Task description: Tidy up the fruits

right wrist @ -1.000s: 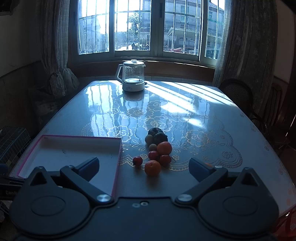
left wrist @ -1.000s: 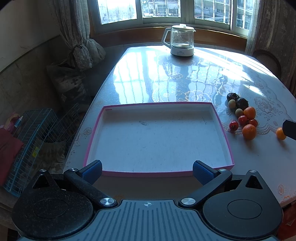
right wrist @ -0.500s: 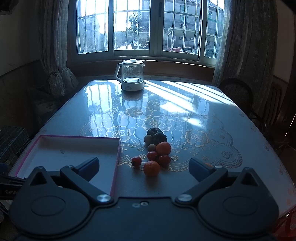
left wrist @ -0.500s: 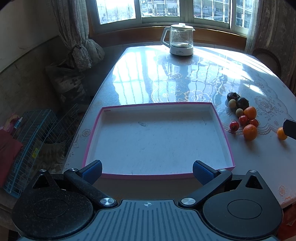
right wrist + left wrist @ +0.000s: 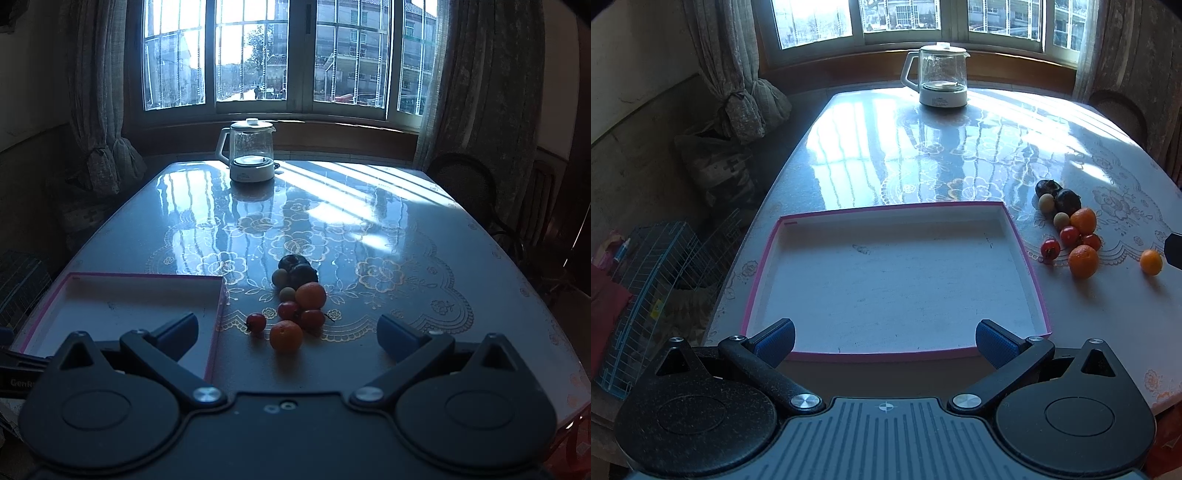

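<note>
Both views have crept slightly toward the table (image 5: pixel 369 206); left gripper (image 5: pixel 885 341) and right gripper (image 5: pixel 286 328) gape wide, holding nothing; fruits (image 5: pixel 295 306) — oranges, red, tan and dark pieces — cluster just right of the tray (image 5: pixel 1027 254).

We looked from the counter's (image 5: pixel 857 147) near edge toward the far window. The left view sat over the pink tray (image 5: pixel 768 258), close to its near rim; the right view faced the fruit cluster (image 5: pixel 295 306). Both shared the tray, the fruit and the far kettle (image 5: pixel 251 155).
</note>
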A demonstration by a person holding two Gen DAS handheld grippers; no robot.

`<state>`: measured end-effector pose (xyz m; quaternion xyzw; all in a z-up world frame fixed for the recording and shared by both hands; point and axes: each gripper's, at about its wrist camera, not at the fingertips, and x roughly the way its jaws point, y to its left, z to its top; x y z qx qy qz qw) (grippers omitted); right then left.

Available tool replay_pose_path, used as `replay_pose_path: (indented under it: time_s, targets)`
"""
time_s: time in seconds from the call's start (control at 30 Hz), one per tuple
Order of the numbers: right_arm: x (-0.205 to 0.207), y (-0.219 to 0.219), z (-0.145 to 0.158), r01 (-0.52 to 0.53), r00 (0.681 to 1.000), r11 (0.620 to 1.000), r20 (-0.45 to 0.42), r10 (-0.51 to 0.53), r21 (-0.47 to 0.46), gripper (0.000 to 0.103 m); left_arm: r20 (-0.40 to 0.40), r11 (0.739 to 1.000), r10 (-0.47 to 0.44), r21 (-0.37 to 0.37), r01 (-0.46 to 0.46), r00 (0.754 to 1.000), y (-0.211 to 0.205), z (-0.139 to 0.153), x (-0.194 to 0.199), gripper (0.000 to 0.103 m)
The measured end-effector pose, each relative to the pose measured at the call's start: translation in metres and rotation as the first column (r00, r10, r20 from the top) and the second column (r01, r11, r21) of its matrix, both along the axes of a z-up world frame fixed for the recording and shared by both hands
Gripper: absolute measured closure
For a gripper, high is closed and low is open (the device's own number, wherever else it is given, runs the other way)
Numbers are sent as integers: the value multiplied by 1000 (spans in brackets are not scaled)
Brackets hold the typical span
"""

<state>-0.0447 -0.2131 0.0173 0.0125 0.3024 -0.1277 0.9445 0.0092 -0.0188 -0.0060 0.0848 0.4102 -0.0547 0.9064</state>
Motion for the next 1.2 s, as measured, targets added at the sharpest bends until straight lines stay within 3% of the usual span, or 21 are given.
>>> replay_pose_path:
  time_s: [0.27, 0.5, 0.73, 0.83, 1.07, 1.2]
  targets:
    - [-22, -52, -7, 124, 992, 992, 11, -124, 19, 0, 30, 985, -171, 17, 171, 985, -65, -6, -1, 0]
    - [-55, -109, -20, 239, 971, 971, 7, -240, 23, 0, 55, 931, -363, -10, 364, 930, -171, -23, -2, 0]
    - [-92, -167, -25, 339, 940, 939, 29, -341, 56, 0, 170, 893, -441, -14, 449, 881, -277, -46, -8, 0]
    - [-104, -191, -30, 378, 924, 922, 27, -381, 84, 0, 206, 905, -420, 29, 423, 884, -306, -60, -7, 0]
    - [-113, -223, -47, 426, 904, 897, -10, -428, 114, 0, 116, 925, -371, -44, 378, 921, -333, -88, 10, 0]
    - [-110, -232, -51, 433, 901, 892, -21, -434, 127, 0, 134, 935, -341, -57, 351, 930, -342, -95, 12, 0]
